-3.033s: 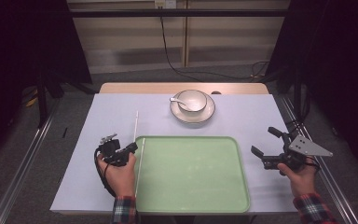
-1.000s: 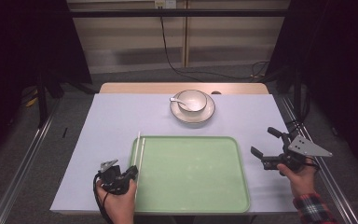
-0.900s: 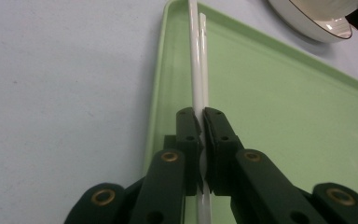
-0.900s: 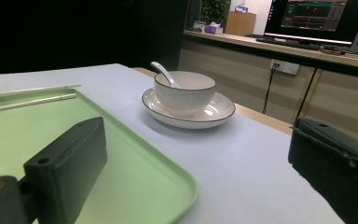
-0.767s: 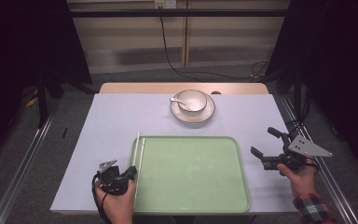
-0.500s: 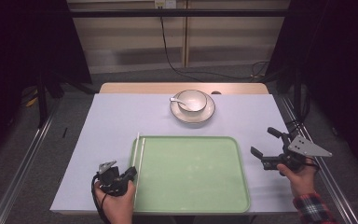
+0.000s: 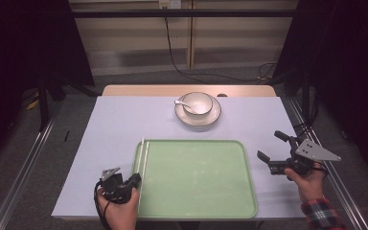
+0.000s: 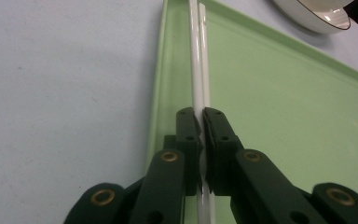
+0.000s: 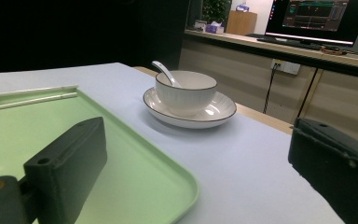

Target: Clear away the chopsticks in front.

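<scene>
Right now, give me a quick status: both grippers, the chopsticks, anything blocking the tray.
Left gripper shut on chopsticks, at the left rim of the tray. Right gripper open, empty, beside the tray. Nothing blocking; bowl with spoon on plate beyond.

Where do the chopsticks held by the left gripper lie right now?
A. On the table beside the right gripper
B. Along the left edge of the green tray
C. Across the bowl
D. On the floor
B: the left gripper clamps the chopsticks, which run along the tray's left edge.
</scene>
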The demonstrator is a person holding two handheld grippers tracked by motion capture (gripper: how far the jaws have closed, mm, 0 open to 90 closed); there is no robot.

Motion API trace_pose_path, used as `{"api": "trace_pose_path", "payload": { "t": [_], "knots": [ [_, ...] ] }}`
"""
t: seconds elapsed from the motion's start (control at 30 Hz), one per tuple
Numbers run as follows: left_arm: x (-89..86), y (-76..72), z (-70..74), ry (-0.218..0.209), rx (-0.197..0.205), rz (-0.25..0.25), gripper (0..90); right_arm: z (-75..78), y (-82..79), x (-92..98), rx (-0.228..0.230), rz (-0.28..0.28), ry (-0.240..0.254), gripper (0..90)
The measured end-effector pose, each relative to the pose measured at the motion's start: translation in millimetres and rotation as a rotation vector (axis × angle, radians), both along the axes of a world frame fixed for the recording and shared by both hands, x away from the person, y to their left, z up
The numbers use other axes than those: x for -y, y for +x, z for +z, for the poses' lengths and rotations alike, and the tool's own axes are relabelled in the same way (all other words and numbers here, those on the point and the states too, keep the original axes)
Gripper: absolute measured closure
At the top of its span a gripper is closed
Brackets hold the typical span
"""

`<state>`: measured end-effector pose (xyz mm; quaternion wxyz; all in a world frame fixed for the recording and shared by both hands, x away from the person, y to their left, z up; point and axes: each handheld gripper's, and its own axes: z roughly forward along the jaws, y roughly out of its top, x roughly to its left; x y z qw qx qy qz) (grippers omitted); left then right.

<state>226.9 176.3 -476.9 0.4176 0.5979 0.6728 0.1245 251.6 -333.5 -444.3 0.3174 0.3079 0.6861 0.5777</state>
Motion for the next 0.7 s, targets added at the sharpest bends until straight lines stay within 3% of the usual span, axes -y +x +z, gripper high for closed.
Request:
{"api": "trace_pose_path", "payload": {
  "t": [0.23, 0.7],
  "knots": [
    [0.6, -0.1, -2.1, 0.026, -0.01, -0.005, 85.6, 0.0, 0.2, -0.4, 0.003, 0.003, -0.004, 3.7],
    [1.7, -5.0, -1.9, 0.016, -0.009, -0.007, 85.6, 0.0, 0.7, -2.4, 0.004, 0.008, -0.008, 3.7]
  ]
}}
